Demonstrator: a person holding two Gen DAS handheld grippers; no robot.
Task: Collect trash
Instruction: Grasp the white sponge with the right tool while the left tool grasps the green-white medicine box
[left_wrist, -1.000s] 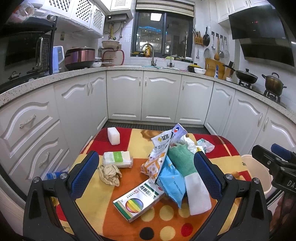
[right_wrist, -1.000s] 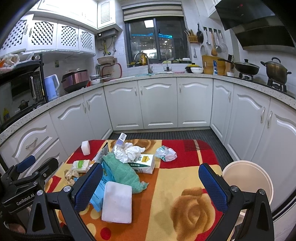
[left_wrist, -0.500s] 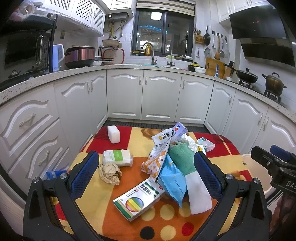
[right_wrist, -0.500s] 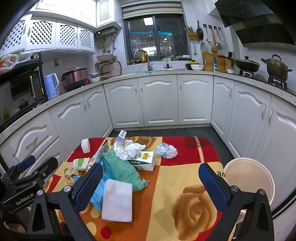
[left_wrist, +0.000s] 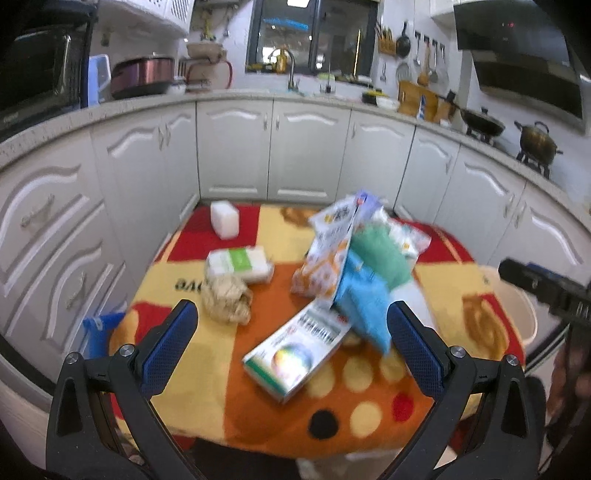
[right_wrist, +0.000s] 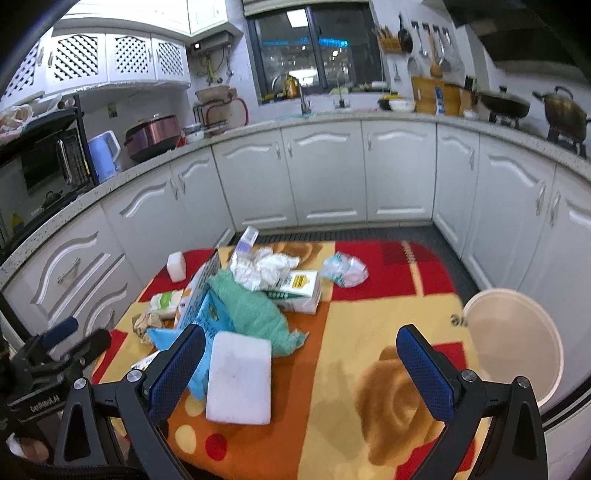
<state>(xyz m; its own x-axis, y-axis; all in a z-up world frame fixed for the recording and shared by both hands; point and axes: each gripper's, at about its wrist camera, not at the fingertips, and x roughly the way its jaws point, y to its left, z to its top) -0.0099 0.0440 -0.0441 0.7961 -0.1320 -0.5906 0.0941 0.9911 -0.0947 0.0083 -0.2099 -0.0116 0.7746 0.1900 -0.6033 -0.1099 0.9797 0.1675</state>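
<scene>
both grippers have dipped closer to the table (right_wrist: 388, 321); left gripper (left_wrist: 291, 341) and right gripper (right_wrist: 301, 363) gape wide, empty. medicine box (left_wrist: 295, 354) lies diagonally, lower left to upper right; bare cloth at frame right beside the bin (right_wrist: 513, 343).

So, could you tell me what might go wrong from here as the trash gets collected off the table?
1. The pile is tangled: the green cloth lies over the blue bag and beside the crumpled tissue, so one grab may drag neighbours off.
2. The bin sits beside the table's right edge, below it; light pieces could miss.
3. The left gripper and right gripper are both open and close together, so they might collide.
</scene>
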